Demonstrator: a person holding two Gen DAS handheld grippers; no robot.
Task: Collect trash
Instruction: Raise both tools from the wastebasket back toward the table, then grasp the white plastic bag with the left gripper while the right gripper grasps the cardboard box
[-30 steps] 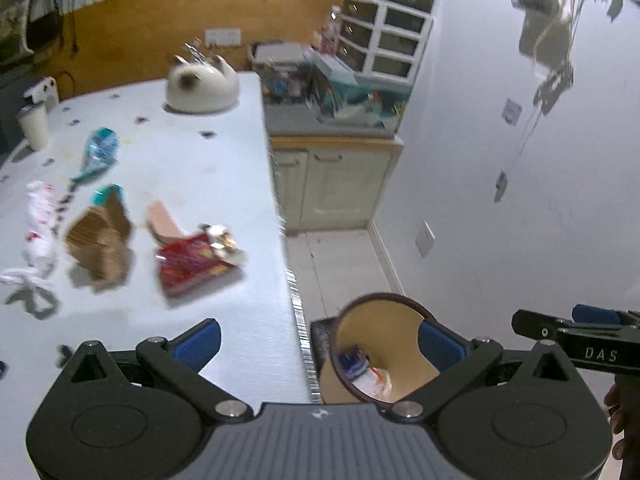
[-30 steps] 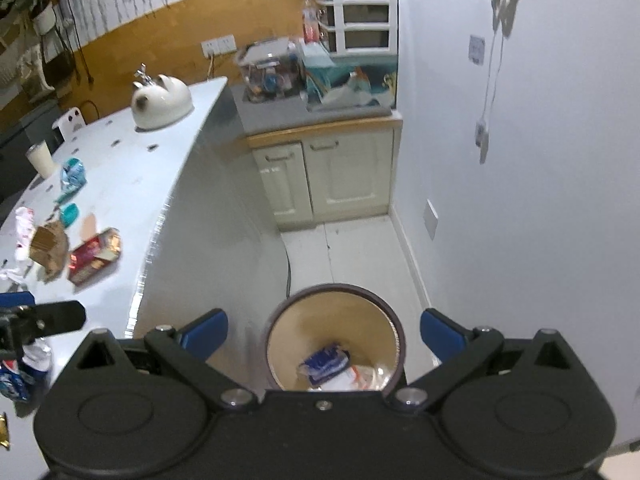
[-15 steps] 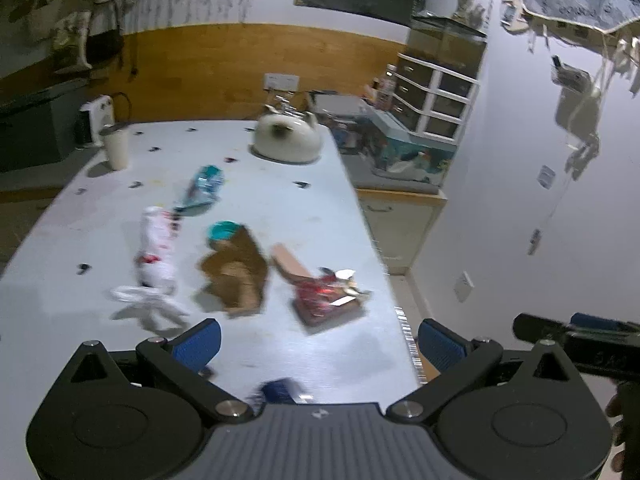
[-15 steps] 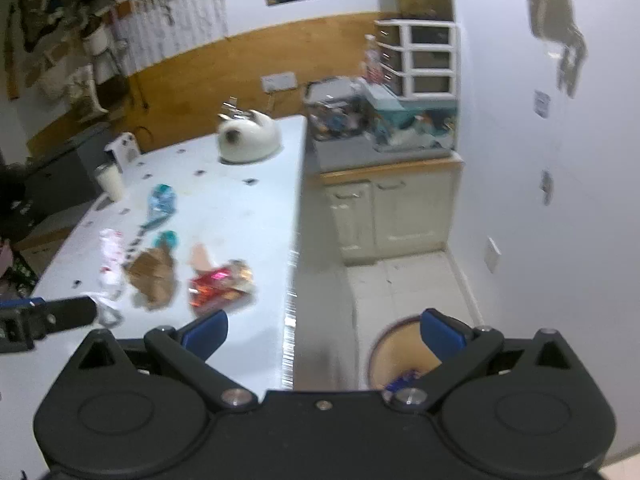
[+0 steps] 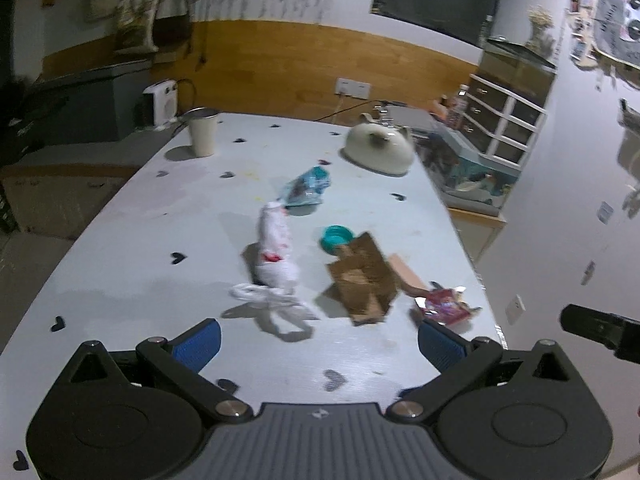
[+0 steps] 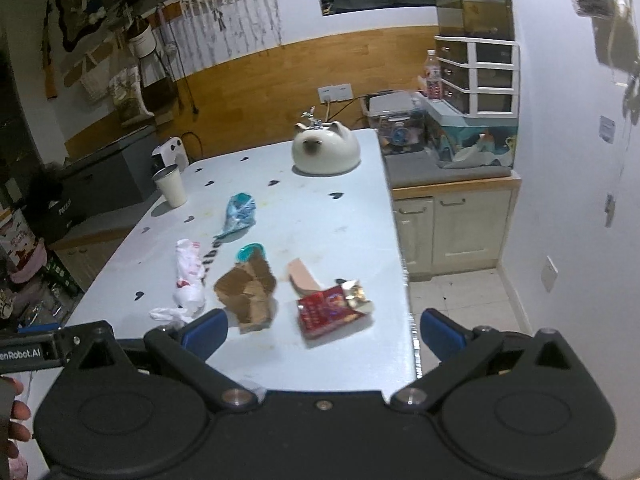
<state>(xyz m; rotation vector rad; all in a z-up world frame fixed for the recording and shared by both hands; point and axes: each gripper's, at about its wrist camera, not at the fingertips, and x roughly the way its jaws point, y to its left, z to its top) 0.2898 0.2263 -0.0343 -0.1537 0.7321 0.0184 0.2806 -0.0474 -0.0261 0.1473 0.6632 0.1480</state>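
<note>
Both grippers hang above the near edge of the pale blue worktop, the left gripper and the right gripper each with blue-padded fingers spread wide and empty. Trash lies in a cluster ahead: a knotted white plastic bag, a torn brown cardboard box, a crumpled red foil wrapper, a teal round lid and a blue snack packet. A cream cat-shaped kettle stands at the far end.

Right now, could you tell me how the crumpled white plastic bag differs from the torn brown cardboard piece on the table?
The crumpled white plastic bag is soft, elongated and marked with red; the torn brown cardboard piece is stiff, angular and plain. The bag lies left of the cardboard. Both rest untouched on the pale table.
</note>
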